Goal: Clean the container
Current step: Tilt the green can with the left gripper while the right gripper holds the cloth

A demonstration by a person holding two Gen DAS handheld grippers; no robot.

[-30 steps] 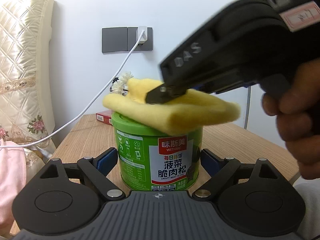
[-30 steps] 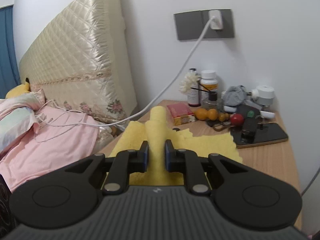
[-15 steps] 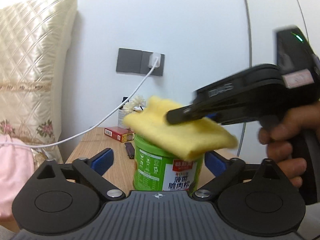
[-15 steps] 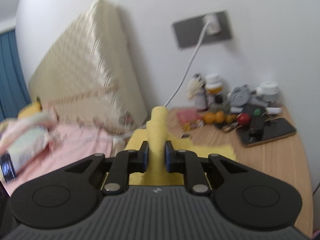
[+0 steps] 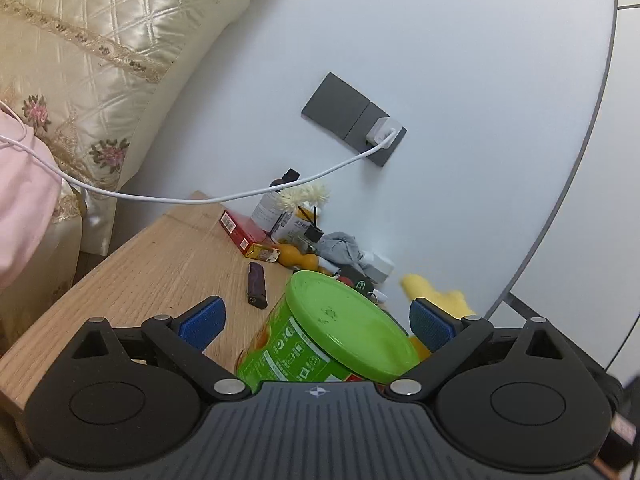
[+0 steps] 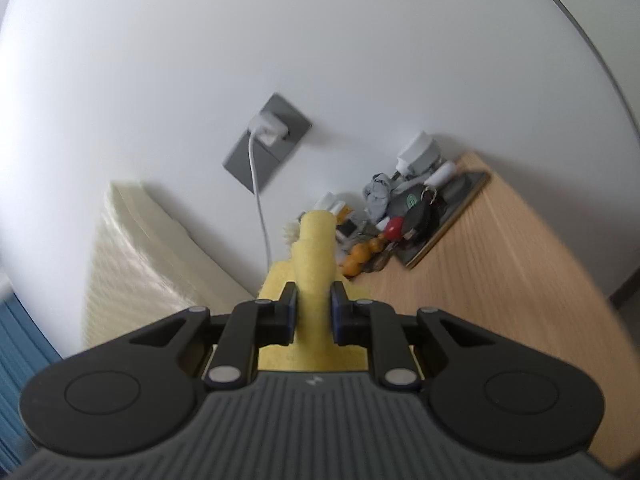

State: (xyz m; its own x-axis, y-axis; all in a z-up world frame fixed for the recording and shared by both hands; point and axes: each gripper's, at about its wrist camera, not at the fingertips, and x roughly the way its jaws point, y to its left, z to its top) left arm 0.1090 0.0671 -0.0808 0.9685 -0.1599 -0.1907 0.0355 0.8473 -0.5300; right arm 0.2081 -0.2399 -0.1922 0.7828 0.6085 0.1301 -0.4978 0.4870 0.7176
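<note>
A green can with a green lid sits tilted between the blue pads of my left gripper. The pads stand wide apart on either side of it and I cannot see them touching it. My right gripper is shut on a folded yellow cloth. The cloth also shows in the left wrist view behind the can, to its right. The can is out of sight in the right wrist view.
A wooden bedside table carries a black lighter, a red box, bottles, oranges, a grey rag and a phone along the wall. A white charging cable hangs from the socket. A padded headboard stands left.
The cloth and right gripper have come off the can's lid and dropped behind it. Both views have rolled, and the can now leans and shows its bare lid.
</note>
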